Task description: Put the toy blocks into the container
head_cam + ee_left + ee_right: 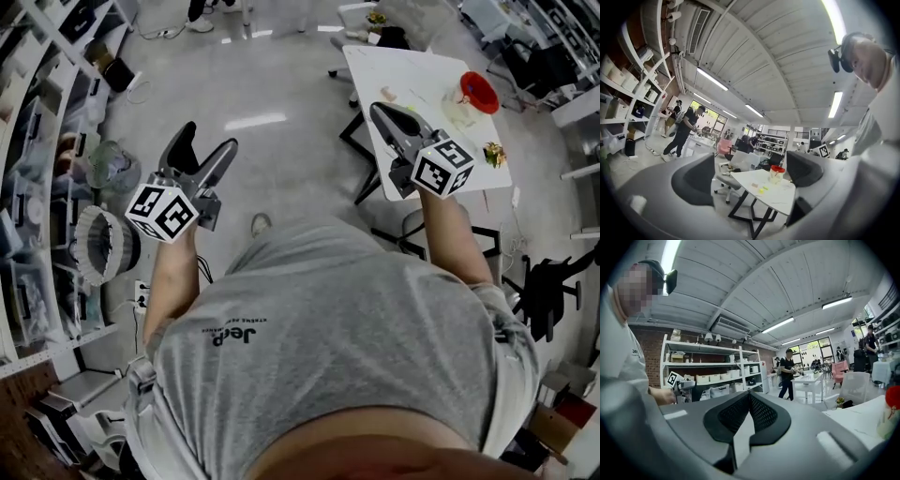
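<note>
You are at the approach step: no block has been picked up, and both tools are held out level in front of you, short of the work. The left gripper (208, 141) stands released, with its jaws wide apart and nothing between them; its own view looks through the gap at the distant white angular table on black legs (412, 70). The right gripper (380, 112) is clenched on nothing: in its own view the two dark pads meet tip to tip. In the head view it shows over the near edge of the table, while the left gripper is over the bare grey floor (281, 84), well apart from the table. The small yellow and green toy blocks (762, 190) lie loose on the tabletop. The clear plastic container with a red top (473, 94) stands beyond them, near the far side. A further small yellow-green item (494, 153) sits at the table's right edge and is too small to identify. Your next move is judged to be closing the gap to the table, then bringing one gripper down so that its jaws straddle a single block. Open the right gripper before using it for a pick. Check the container as you arrive: these views do not show whether the red top covers its mouth.
</note>
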Tool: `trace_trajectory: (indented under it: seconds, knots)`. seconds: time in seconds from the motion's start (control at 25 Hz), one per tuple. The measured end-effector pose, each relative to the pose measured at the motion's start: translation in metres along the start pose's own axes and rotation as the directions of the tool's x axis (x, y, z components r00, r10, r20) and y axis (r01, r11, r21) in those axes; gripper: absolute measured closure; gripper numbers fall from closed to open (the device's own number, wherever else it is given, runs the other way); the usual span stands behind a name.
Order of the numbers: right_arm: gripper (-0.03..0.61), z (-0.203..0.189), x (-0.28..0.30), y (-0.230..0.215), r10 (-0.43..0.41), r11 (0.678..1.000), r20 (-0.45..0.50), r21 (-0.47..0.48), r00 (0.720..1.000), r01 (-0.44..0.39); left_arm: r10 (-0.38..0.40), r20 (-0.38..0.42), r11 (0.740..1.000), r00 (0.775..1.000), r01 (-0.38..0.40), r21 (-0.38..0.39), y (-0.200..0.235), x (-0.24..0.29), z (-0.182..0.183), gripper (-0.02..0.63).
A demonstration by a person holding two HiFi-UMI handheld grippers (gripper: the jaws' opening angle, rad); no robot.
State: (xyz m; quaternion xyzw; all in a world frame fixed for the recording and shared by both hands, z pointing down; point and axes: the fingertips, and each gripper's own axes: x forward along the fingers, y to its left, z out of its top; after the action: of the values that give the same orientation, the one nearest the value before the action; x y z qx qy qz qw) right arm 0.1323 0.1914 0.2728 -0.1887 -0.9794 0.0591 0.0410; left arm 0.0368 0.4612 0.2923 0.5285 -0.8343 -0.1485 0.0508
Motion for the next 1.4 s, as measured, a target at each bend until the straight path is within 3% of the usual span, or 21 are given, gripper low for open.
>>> trace_trajectory:
  seconds: [0.28,0.44,0.76,1.08,1.4]
  knots:
    - [0.574,0.029,0.112,-0.035,-0.087,0.996,0.037,0.016,0.996,0.086,-0.103,-0.027,0.995,0.994,0.103,0.014,0.116,0.069,0.053,0.104]
    - [0.574,0.042,0.170,-0.046,-0.100,0.995,0.035,0.001,0.994,0.100,-0.124,-0.029,0.992,0.992,0.124,0.018,0.171,0.095,0.076,0.104]
    - [0.574,0.048,0.249,-0.079,-0.115,0.993,0.028,0.013,0.993,0.115,-0.133,-0.052,0.991,0.990,0.133,-0.004,0.253,0.136,0.089,0.104]
    - [0.574,0.037,0.286,-0.127,-0.081,0.996,-0.005,0.040,0.997,0.081,-0.095,-0.076,0.995,0.993,0.094,-0.020,0.282,0.174,0.078,0.104]
    - [0.574,0.042,0.318,-0.219,0.072,0.996,0.008,0.044,0.997,-0.072,0.023,-0.065,1.000,0.998,-0.022,0.013,0.284,0.250,0.063,0.104]
